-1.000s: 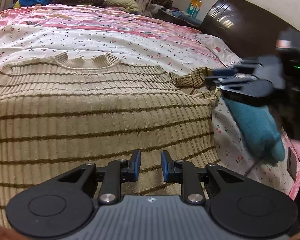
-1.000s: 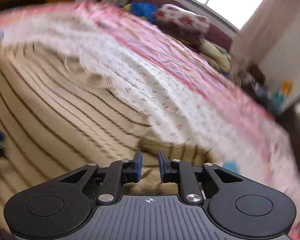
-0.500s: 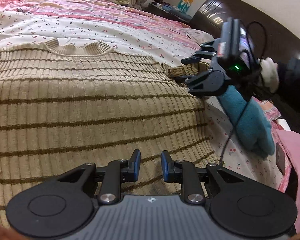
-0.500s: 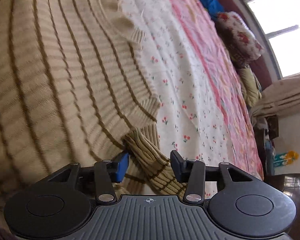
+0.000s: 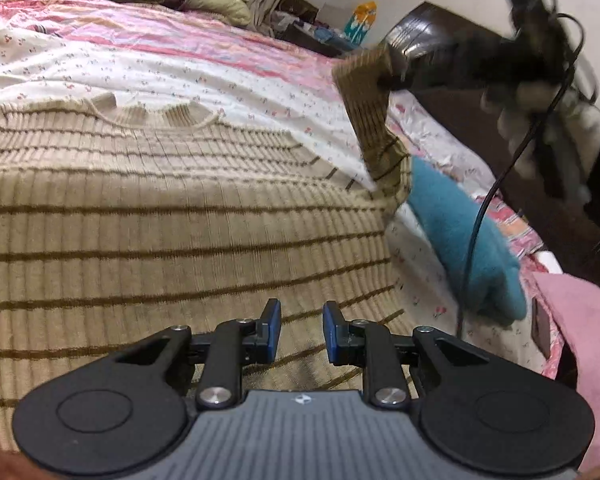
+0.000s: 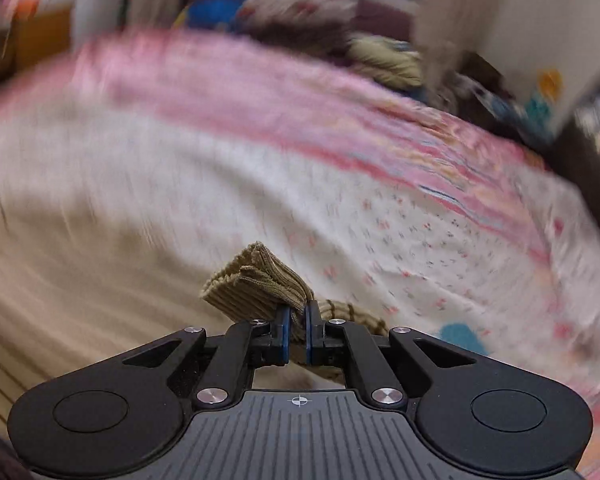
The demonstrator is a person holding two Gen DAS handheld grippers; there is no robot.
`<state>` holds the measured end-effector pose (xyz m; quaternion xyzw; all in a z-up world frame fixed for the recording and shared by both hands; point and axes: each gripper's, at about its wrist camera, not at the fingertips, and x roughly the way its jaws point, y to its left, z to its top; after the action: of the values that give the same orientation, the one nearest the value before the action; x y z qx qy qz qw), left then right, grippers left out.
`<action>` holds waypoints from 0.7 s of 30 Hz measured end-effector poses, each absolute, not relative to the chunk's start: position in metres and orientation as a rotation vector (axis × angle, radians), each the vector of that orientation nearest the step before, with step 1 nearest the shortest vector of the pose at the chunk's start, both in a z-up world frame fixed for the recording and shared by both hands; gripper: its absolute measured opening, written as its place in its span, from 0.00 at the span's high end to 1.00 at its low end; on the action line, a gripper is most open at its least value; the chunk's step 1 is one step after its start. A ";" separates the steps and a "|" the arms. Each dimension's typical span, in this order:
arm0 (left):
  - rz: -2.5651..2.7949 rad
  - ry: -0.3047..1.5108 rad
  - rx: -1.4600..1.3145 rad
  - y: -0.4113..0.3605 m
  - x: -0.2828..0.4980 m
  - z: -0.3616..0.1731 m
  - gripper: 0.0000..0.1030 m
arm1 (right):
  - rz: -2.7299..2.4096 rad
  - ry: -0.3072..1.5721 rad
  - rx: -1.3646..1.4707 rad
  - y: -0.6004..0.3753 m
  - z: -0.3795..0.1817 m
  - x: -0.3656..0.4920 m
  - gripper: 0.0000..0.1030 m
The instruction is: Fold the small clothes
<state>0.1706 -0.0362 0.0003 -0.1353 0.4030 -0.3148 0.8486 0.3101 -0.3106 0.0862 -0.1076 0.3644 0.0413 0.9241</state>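
On the bed (image 5: 228, 60) at 2 o'clock | right hand-held gripper (image 6: 296, 320) clenched on sleeve cuff (image 6: 256, 284), lifted | left hand-held gripper (image 5: 298, 320) released, empty above sweater (image 5: 160, 220) | folding barely begun.

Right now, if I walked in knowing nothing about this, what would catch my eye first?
Probably the big tan striped sweater spread flat across the flowery bedspread. Next, its sleeve, pinched at the cuff by the right gripper and lifted off the bed on the right side. Just beyond it lies a teal cloth, while the left gripper hovers over the sweater's lower part, gripping nothing.
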 end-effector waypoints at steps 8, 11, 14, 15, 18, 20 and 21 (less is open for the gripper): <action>-0.594 0.757 -0.357 0.002 0.158 0.025 0.70 | 0.265 0.661 0.133 -0.236 0.143 0.300 0.95; -0.556 0.741 -0.375 0.020 0.148 0.025 0.65 | 0.350 0.682 0.143 -0.195 0.134 0.298 0.95; -0.509 0.761 -0.377 0.032 0.144 0.014 0.65 | 0.446 0.776 0.154 -0.159 0.113 0.298 0.85; -0.495 0.772 -0.377 0.035 0.146 0.010 0.65 | 0.482 0.817 0.154 -0.149 0.105 0.296 0.86; -0.488 0.778 -0.382 0.038 0.150 0.004 0.65 | 0.565 0.867 0.143 -0.137 0.093 0.282 0.85; -0.491 0.775 -0.381 0.038 0.152 0.003 0.65 | 0.576 0.843 0.150 -0.145 0.097 0.272 0.85; -0.491 0.774 -0.380 0.038 0.149 0.003 0.65 | 0.565 0.826 0.159 -0.154 0.100 0.271 0.85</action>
<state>0.1494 0.0375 0.0030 -0.1824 0.3713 -0.2353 0.8795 0.2705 -0.1543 0.0997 0.0761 0.3954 0.2705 0.8744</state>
